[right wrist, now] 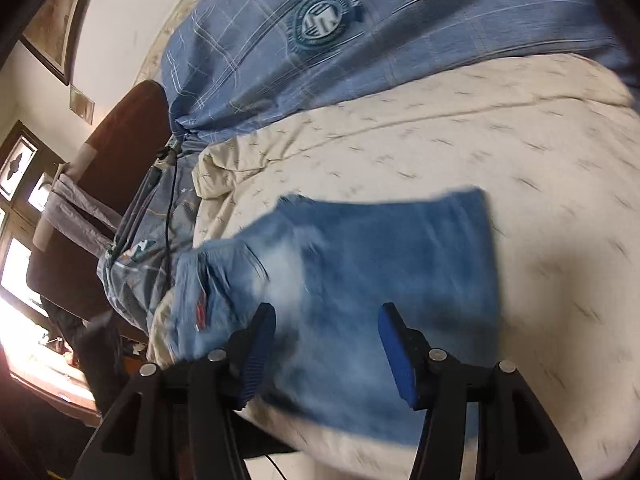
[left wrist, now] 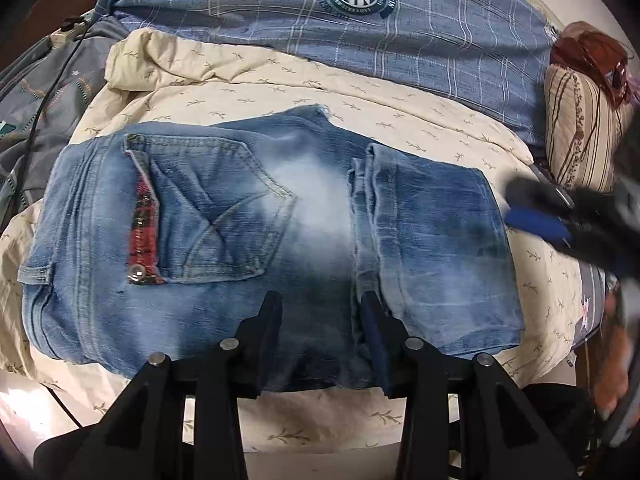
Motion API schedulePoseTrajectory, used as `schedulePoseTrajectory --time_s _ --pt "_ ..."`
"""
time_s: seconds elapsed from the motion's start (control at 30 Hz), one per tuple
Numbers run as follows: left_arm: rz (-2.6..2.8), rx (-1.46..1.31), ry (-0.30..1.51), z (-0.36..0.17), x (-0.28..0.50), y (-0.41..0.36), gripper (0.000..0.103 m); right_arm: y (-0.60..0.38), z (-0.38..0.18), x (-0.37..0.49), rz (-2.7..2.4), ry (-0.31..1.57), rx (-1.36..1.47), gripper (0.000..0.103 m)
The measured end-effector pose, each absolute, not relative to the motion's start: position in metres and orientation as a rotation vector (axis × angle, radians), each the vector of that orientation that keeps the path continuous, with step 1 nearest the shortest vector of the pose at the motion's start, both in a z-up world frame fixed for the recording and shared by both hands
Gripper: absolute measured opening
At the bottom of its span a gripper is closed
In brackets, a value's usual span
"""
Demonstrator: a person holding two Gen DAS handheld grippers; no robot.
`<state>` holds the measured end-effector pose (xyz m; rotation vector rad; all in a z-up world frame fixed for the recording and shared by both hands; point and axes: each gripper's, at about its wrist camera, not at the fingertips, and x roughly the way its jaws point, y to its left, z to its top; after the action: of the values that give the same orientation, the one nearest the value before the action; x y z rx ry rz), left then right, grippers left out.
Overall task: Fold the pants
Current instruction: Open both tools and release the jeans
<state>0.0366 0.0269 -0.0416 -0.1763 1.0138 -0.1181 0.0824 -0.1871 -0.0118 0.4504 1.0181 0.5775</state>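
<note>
Faded blue jeans (left wrist: 256,232) lie folded in a compact rectangle on the cream bedspread (left wrist: 420,120), back pocket with red plaid trim up at the left, leg hems laid over the right part. My left gripper (left wrist: 322,312) is open and empty, hovering over the near edge of the jeans. My right gripper (right wrist: 326,324) is open and empty above the jeans (right wrist: 380,260), which look blurred in the right wrist view. The right gripper also shows blurred at the right in the left wrist view (left wrist: 560,216), beside the jeans' right edge.
A blue plaid duvet with a round crest (left wrist: 360,16) lies along the far side of the bed. A striped pillow (left wrist: 580,136) and a red-brown bag (left wrist: 592,52) sit at the right. A grey patterned cloth with a black cable (left wrist: 44,92) lies at the left.
</note>
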Motion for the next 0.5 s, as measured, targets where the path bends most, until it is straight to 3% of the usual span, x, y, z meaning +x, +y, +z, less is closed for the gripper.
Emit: schedulePoseTrajectory --time_s 0.23,0.5 --pt "-0.106 -0.197 1.022 -0.045 0.042 0.042 0.042 -0.155 -0.073 0.155 0.514 1.145 0.507 0.057" --pt "-0.107 -0.206 1.012 -0.045 0.035 0.046 0.042 -0.182 -0.046 0.111 0.536 1.048 0.570 0.060"
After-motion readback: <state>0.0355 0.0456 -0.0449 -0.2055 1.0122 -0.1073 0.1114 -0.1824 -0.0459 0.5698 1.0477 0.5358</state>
